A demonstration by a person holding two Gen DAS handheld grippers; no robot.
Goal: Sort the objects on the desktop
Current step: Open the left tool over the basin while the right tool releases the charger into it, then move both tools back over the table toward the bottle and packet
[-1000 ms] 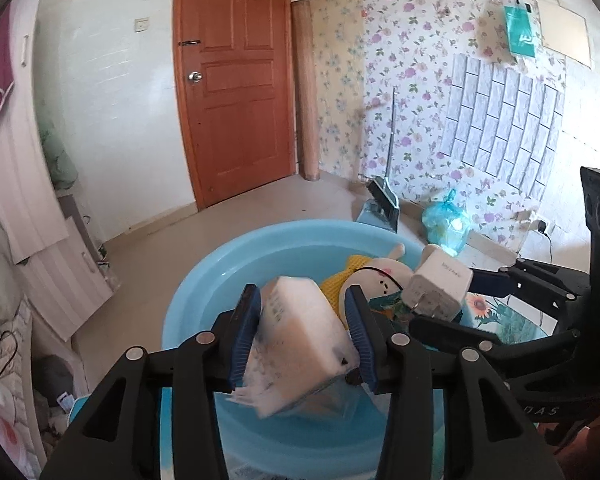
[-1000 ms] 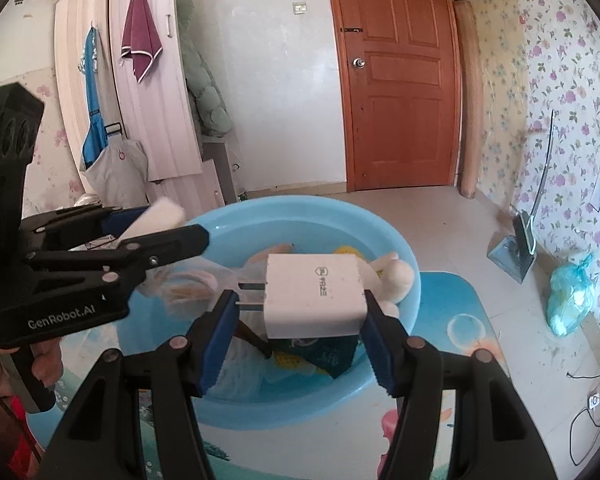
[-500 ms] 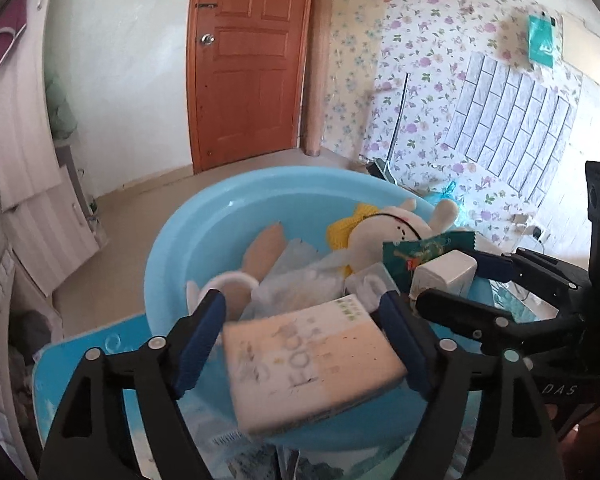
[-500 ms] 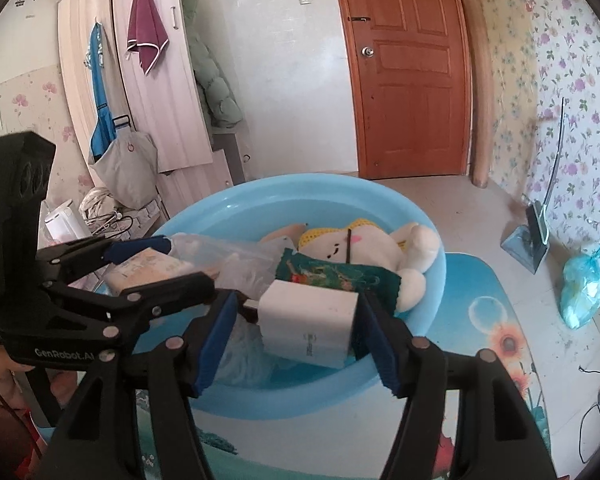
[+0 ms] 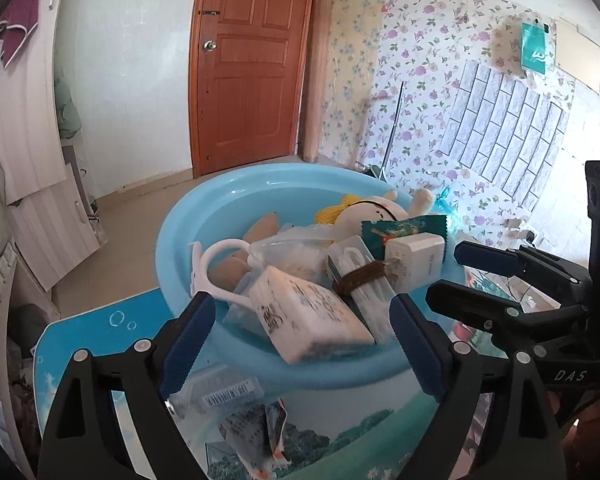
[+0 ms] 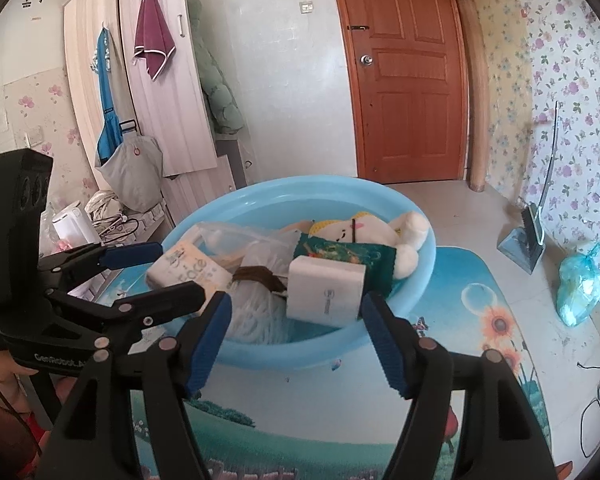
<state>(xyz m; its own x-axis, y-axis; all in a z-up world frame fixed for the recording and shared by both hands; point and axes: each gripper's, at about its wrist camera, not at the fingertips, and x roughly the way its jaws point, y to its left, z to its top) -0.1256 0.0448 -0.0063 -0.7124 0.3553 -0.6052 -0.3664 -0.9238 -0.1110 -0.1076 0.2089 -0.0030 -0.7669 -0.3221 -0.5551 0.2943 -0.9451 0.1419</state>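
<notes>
A light blue basin (image 5: 172,240) (image 6: 420,276) on the table holds a white plush toy (image 5: 372,212) (image 6: 360,228), a green snack packet (image 5: 404,228) (image 6: 340,252) and clear bags. A white tissue pack (image 5: 308,320) (image 6: 184,266) lies at the basin's near edge, free of my open left gripper (image 5: 300,344) (image 6: 160,272). A white charger (image 5: 416,256) (image 6: 326,292) rests on the pile, just ahead of my open right gripper (image 6: 296,340) (image 5: 460,276). Neither gripper touches anything.
On the picture-printed table mat (image 6: 480,320) in front of the basin lie a clear bag with a barcode label (image 5: 228,392) and a crumpled packet (image 5: 256,436). A dustpan (image 6: 528,236) and a blue plastic bag (image 6: 580,288) sit on the floor beyond the table's right edge.
Both grippers have opened. The tissue pack left the left gripper and the charger left the right one; both now lie in the basin, and the grippers have drawn back slightly.
</notes>
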